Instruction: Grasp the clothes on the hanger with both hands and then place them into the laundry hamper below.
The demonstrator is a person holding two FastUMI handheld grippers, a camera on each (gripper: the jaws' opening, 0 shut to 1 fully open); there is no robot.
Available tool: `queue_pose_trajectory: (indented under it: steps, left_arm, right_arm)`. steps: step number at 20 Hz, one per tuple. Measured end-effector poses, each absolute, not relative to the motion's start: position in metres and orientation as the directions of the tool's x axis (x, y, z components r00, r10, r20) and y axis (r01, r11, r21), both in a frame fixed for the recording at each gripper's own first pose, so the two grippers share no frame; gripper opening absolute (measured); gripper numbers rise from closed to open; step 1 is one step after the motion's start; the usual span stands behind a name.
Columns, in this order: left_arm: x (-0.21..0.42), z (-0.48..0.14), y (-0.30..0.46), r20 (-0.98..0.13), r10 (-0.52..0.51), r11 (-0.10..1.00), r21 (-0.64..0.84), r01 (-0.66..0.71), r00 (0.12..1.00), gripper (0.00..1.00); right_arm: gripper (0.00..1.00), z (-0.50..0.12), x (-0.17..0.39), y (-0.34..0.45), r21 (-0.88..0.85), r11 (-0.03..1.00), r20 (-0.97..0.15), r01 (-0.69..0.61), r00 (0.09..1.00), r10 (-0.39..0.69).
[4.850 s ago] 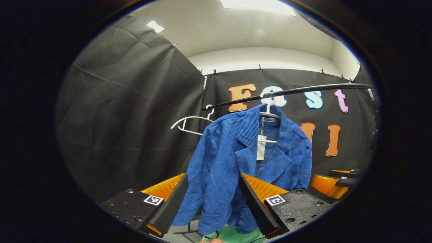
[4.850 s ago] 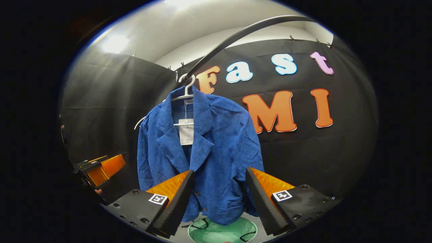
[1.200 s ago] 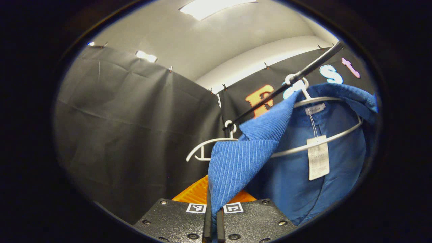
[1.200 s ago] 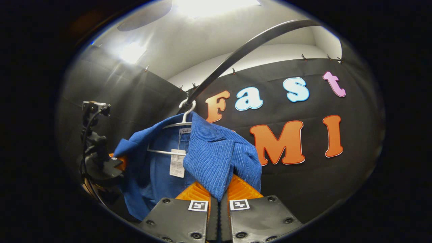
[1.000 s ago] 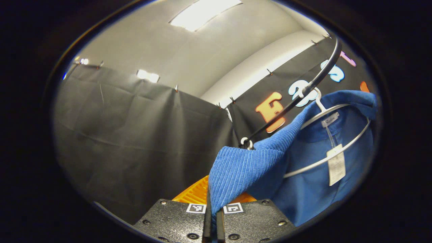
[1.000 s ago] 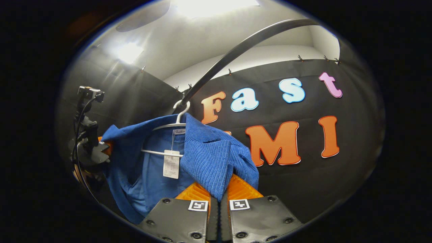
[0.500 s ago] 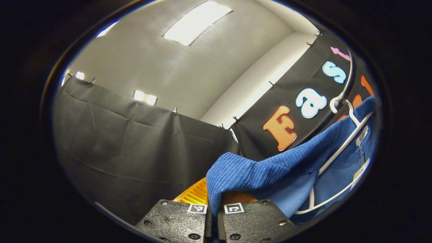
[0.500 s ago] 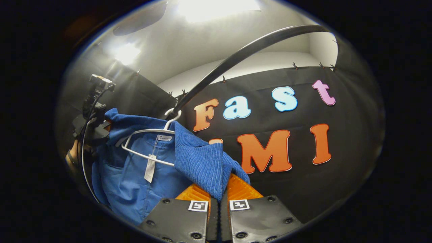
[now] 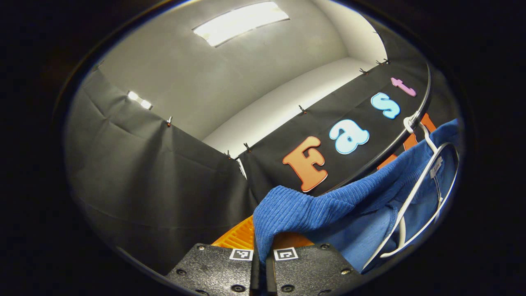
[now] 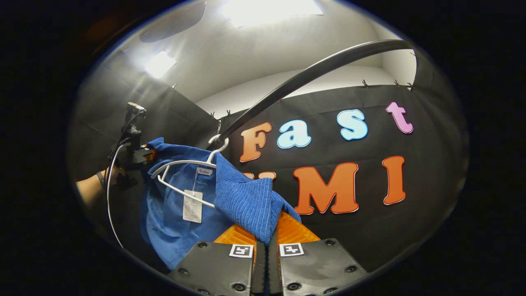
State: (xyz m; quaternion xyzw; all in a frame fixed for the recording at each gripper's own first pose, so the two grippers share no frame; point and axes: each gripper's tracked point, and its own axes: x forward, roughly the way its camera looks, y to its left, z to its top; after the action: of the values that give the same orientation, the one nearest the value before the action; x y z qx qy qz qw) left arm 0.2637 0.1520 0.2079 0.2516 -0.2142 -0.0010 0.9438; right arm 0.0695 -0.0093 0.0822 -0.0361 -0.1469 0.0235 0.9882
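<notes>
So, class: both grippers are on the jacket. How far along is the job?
Done: the left gripper and right gripper are each shut on a front edge of the jacket. In hand: the jacket is spread open, the hanger still inside it and hooked on the rail. Left: slip it off and drop it into the hamper.

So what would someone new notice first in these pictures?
The blue jacket, stretched wide between the right gripper and left gripper, each pinching a front edge. Behind it hangs the white hanger, hooked on the dark rail overhead.
</notes>
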Motion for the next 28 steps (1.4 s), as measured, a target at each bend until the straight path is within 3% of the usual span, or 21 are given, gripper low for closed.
queue_pose_trajectory:
  steps: [7, 13, 16, 20, 28]
  left_arm:
    - [0.282, 0.113, 0.167, 0.265, -0.09, 0.908, 0.417, -0.03, 0.96, 0.05]
    - [0.255, 0.042, 0.167, 0.193, -0.05, 0.949, 0.315, -0.014, 0.98, 0.05]
    - [0.244, 0.013, 0.161, 0.15, -0.038, 0.94, 0.34, -0.016, 0.988, 0.05]
    - [0.23, -0.016, 0.144, 0.082, -0.057, 0.942, 0.334, 0.027, 0.995, 0.05]
    - [0.209, -0.021, 0.097, 0.066, -0.108, 0.95, 0.301, 0.083, 0.992, 0.05]
  right_arm:
    - [0.1, 0.082, 0.076, 0.001, -0.092, 0.996, 0.284, -0.009, 0.958, 0.035]
    - [0.1, 0.09, 0.078, -0.006, -0.106, 0.993, 0.299, 0.043, 0.954, -0.009]
    - [0.1, 0.097, 0.083, -0.012, -0.101, 0.992, 0.322, 0.075, 0.946, -0.039]
    - [0.1, 0.103, 0.088, -0.036, -0.054, 0.988, 0.337, 0.147, 0.934, -0.12]
    - [0.1, 0.093, 0.084, -0.129, 0.009, 0.936, 0.297, 0.351, 0.893, -0.337]
